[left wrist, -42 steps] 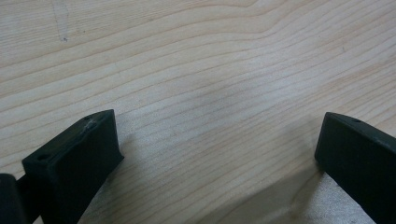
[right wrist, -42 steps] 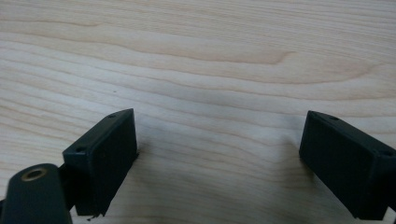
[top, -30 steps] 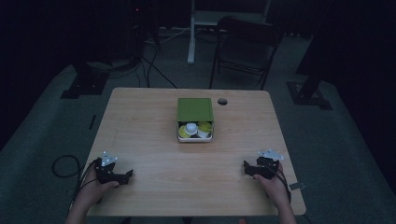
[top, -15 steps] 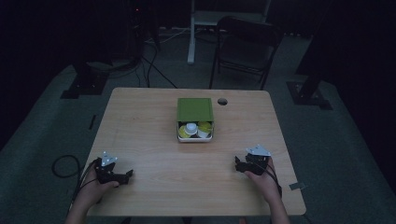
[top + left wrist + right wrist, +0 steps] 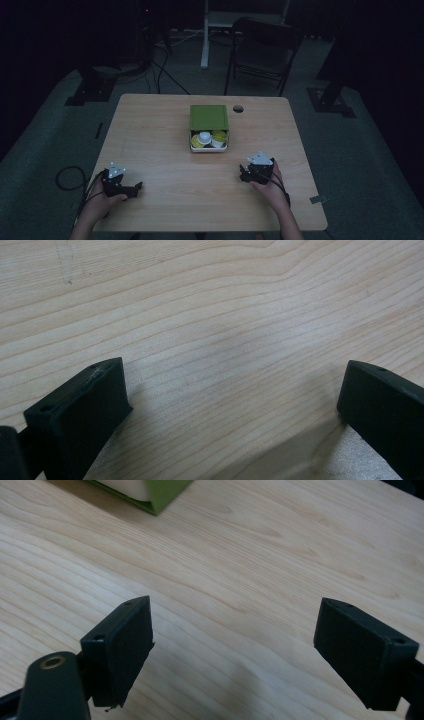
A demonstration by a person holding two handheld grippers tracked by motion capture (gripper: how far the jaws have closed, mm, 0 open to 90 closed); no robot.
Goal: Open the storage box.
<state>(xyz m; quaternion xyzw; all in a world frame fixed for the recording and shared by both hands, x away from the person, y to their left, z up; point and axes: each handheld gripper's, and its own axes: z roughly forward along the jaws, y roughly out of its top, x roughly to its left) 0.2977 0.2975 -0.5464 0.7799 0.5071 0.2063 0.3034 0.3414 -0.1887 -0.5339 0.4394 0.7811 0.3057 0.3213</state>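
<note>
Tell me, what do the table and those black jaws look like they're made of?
The table looks like pale wood or a wood-look laminate: flowing grain lines, smooth matte surface. The left gripper has jaws that look like matte black plastic, blocky with small holes and scuffed edges; I can't be sure.

We see our right gripper [image 5: 235, 650] spread wide over bare wooden table [image 5: 260, 565]; a green box corner [image 5: 162, 492] sits beyond.
</note>
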